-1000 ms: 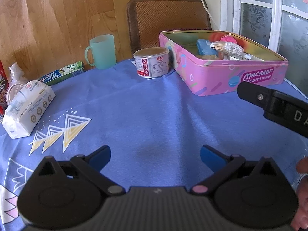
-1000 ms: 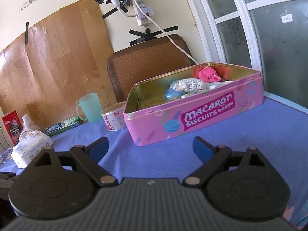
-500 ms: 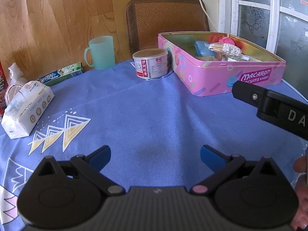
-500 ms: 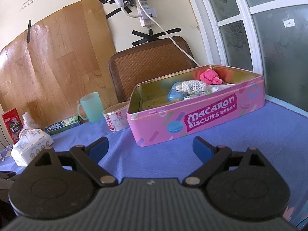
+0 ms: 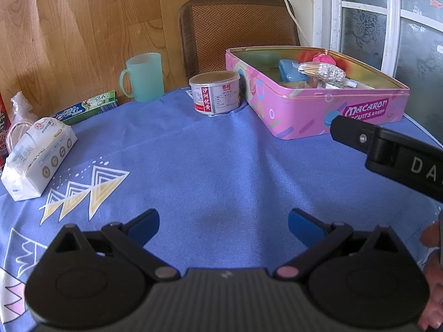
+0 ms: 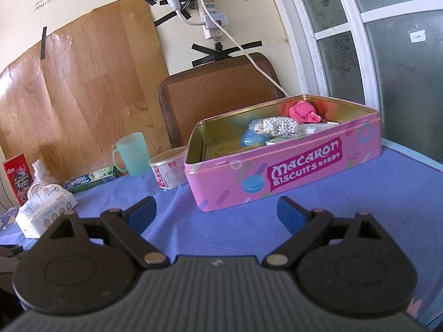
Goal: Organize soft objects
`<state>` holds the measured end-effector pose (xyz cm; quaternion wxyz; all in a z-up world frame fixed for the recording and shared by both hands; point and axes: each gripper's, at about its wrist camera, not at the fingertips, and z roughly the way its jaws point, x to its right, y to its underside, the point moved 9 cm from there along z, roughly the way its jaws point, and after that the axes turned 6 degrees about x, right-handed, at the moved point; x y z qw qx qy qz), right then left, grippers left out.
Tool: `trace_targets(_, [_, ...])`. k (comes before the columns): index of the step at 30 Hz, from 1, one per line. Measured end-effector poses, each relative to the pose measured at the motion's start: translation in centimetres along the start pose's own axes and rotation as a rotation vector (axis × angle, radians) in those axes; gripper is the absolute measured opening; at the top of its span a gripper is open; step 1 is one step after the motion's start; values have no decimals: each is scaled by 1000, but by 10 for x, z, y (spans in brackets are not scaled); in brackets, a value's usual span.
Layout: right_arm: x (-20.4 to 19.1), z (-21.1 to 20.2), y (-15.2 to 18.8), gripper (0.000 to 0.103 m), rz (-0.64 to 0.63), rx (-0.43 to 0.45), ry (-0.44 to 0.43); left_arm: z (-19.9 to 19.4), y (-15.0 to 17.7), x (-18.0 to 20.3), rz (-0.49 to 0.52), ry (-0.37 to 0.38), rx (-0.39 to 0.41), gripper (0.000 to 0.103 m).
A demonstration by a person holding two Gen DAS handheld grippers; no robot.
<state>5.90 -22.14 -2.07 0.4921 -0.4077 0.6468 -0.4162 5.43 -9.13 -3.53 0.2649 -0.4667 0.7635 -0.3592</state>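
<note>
A pink Macaron Biscuits tin (image 5: 360, 110) (image 6: 290, 171) stands open at the back right of the blue tablecloth. Inside lie a pink soft lump (image 5: 324, 58) (image 6: 303, 112), a bag of cotton swabs (image 5: 322, 70) (image 6: 279, 126) and a blue case (image 5: 290, 73) (image 6: 253, 139). A white tissue pack (image 5: 38, 157) (image 6: 45, 206) lies at the left. My left gripper (image 5: 223, 228) is open and empty above the cloth. My right gripper (image 6: 216, 213) is open and empty in front of the tin; its body (image 5: 387, 152) shows at the right of the left wrist view.
A round can (image 5: 214, 92) (image 6: 170, 170) stands left of the tin. A green mug (image 5: 144, 77) (image 6: 130, 155) and a toothpaste box (image 5: 88, 108) (image 6: 91, 181) sit at the back. A brown chair back (image 5: 238, 30) stands behind the table. A window is at the right.
Both grippers have drawn back and tilted up a little, so the tin sits slightly farther and lower in view. Both stay open and empty.
</note>
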Motion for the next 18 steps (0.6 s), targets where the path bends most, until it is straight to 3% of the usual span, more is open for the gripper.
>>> trace_targets(18, [1,0,0,96,0,1,1,-5,-4,3,15,20,45,103])
